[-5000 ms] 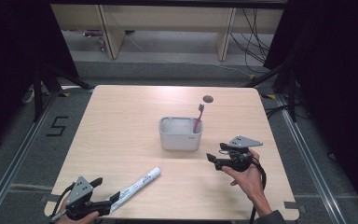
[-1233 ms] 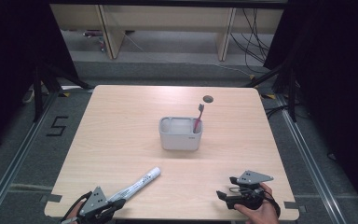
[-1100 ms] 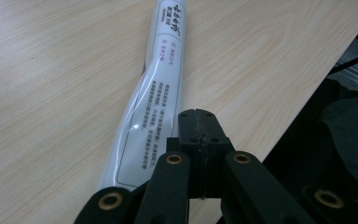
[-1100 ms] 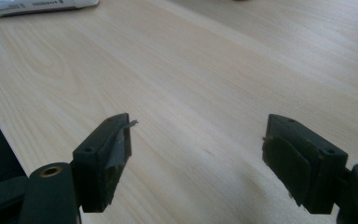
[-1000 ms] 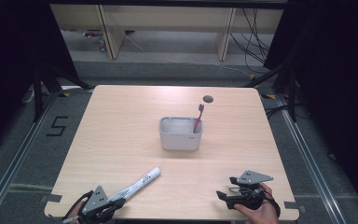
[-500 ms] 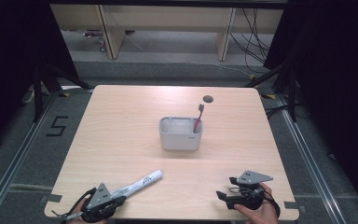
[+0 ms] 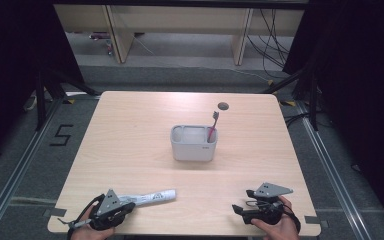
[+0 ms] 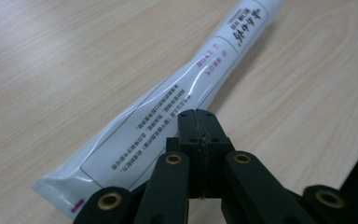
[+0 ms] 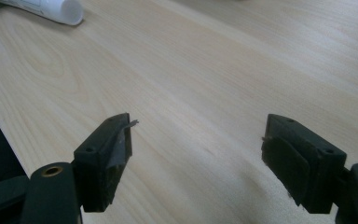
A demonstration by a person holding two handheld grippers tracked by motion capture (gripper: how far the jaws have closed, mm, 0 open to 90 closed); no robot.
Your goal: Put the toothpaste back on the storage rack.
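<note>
We see left claw (image 7: 111,212) at lower left of high view, jaws pressed together, nothing between, tips over tube (image 8: 168,121). Tube lies flat on desk (image 7: 145,135), running right from claw. Right claw (image 7: 257,212) lower right, jaws apart, empty. Holder (image 7: 192,143) at centre holds toothbrush (image 7: 213,126).

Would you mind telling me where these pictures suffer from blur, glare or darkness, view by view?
High view: table evenly lit, surroundings fall into black at both sides. Left gripper view: shut left gripper sharp, toothpaste tube carries a glossy streak of glare, its far print softens. Right gripper view: open right gripper soft at the edges, wood grain clear, faint shadows under the jaws.
</note>
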